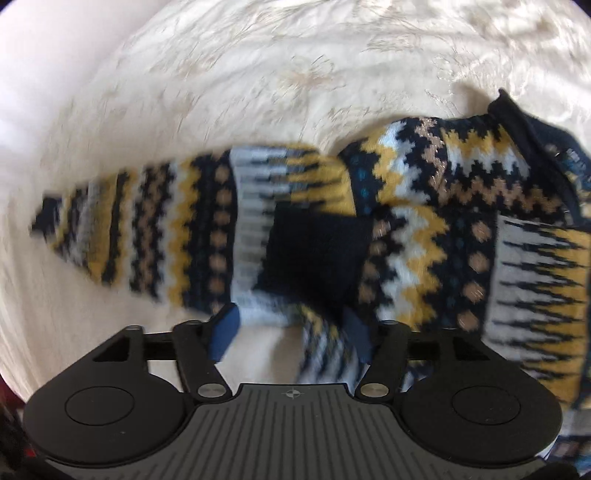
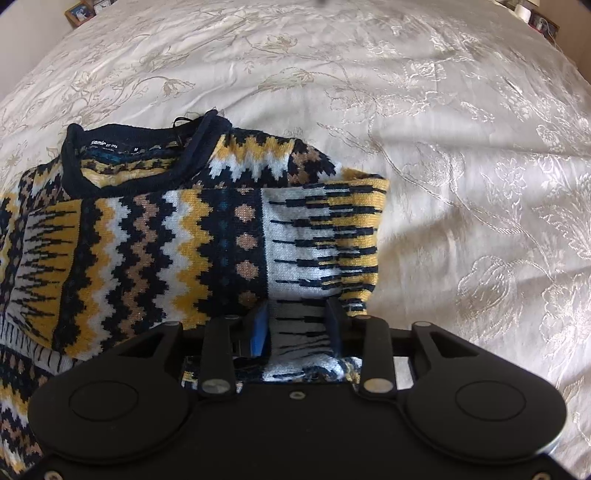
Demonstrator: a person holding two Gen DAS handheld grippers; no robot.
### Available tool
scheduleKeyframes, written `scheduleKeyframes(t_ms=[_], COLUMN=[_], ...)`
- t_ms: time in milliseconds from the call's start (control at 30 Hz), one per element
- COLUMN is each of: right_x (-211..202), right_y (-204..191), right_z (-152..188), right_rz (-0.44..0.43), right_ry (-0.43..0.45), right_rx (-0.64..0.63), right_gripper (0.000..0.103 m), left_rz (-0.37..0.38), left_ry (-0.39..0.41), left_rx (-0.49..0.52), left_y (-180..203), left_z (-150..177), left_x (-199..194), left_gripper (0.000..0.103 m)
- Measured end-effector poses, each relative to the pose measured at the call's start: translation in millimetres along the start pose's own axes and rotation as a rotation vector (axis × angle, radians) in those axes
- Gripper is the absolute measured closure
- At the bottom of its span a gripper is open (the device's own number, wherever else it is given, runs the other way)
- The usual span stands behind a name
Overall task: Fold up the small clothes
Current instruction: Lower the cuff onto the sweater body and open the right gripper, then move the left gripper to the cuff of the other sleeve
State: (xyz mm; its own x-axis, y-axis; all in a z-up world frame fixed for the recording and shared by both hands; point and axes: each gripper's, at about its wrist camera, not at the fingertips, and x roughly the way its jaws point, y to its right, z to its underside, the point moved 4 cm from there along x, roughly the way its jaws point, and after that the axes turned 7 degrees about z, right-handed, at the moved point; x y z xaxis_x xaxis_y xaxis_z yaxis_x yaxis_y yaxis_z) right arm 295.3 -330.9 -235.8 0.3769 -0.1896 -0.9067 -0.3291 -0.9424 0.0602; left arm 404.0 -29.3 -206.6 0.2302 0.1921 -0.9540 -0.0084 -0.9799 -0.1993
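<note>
A knitted sweater [image 2: 155,240] with navy, yellow, white and tan zigzag bands lies on a cream bedspread [image 2: 461,147]. Its navy collar [image 2: 140,147] with a label points to the far side. In the right wrist view its right sleeve is folded across the chest, and my right gripper [image 2: 297,325] stands open over the folded sleeve edge. In the left wrist view the sweater [image 1: 424,229] fills the right side, and its left sleeve [image 1: 166,225] stretches out to the left, blurred. My left gripper [image 1: 291,332] is open, with sleeve fabric lying between its blue pads [image 1: 225,332].
The embroidered cream bedspread [image 1: 258,74] covers the whole bed. Small framed pictures [image 2: 79,13] stand beyond the far left corner, and more small items [image 2: 535,18] stand at the far right corner.
</note>
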Motion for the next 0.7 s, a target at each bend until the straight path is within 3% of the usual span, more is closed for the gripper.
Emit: scheduleKeyframes(t_ms=[133, 200, 267, 333, 467, 700], right_x=[1.4, 1.9, 2.9, 5.6, 5.3, 7.3], right_y=[2.0, 1.5, -0.7, -7.9, -20.3, -16.9], right_z=[-0.6, -0.7, -0.8, -0.4, 3.3, 5.5], right_rz=[-0.016, -0.041, -0.118, -0.168, -0.122, -0.136], right_ry=[0.0, 0.001, -0.007, -0.023, -0.002, 0.014], right_rx=[0.008, 0.004, 0.012, -0.009, -0.079, -0.083], right_gripper=[0.055, 0.047, 0.016, 0.001, 0.0, 0.0], left_rz=[0.057, 0.099, 0.145, 0.187, 0.306, 0.284], left_ry=[0.055, 0.054, 0.051, 0.047, -0.006, -0.033], left_rx=[-0.111, -0.134, -0.141, -0.141, -0.145, -0.121], left_y=[-4.0, 7.3, 19.1, 30.9, 47.2, 61.8], left_z=[29.5, 45.0, 56.8, 62.6, 68.7, 72.3], left_x=[-24.7, -30.7, -32.9, -29.6, -12.3, 5.7], left_gripper=[0.034, 0.034, 0.034, 0.034, 0.03, 0.01])
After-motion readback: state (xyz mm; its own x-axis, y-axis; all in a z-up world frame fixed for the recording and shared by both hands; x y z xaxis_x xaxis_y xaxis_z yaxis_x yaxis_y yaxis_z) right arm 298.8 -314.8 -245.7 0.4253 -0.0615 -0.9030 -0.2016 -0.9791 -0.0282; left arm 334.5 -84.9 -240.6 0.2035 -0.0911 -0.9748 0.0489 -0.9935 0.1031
